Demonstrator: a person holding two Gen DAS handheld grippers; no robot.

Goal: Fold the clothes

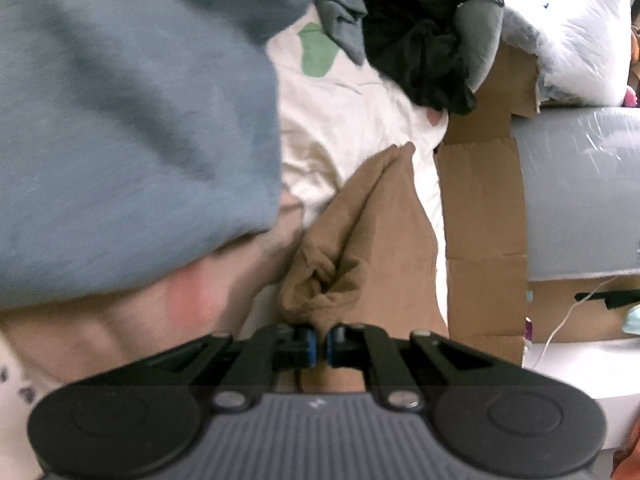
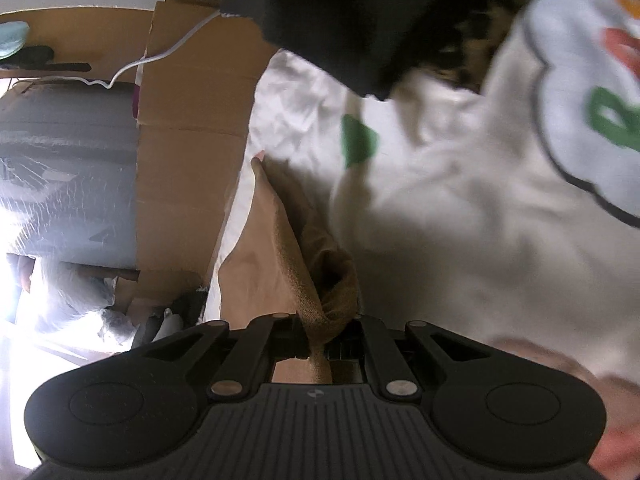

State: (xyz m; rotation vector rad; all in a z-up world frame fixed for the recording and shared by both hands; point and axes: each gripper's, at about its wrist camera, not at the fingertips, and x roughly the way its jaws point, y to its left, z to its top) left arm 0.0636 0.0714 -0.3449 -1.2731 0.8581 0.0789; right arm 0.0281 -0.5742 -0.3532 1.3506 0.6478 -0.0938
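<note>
A tan-brown garment point(image 1: 376, 240) stretches away from my left gripper point(image 1: 320, 346), whose jaws are shut on its bunched near edge. In the right wrist view the same tan garment point(image 2: 276, 256) runs up from my right gripper point(image 2: 326, 344), which is shut on a thick ribbed fold of it. The cloth lies over a white bed sheet point(image 1: 352, 108) with green patches point(image 2: 358, 142). A large blue-grey sleeve point(image 1: 132, 120) and a hand point(image 1: 200, 292) fill the left of the left wrist view.
A heap of dark and grey clothes point(image 1: 420, 48) lies at the far end of the bed. Cardboard sheets point(image 1: 484, 240) line the bed's side, with a grey plastic-wrapped roll point(image 1: 580, 184) beyond. A white cable point(image 2: 160, 56) crosses the cardboard. A black garment point(image 2: 360, 20) hangs overhead.
</note>
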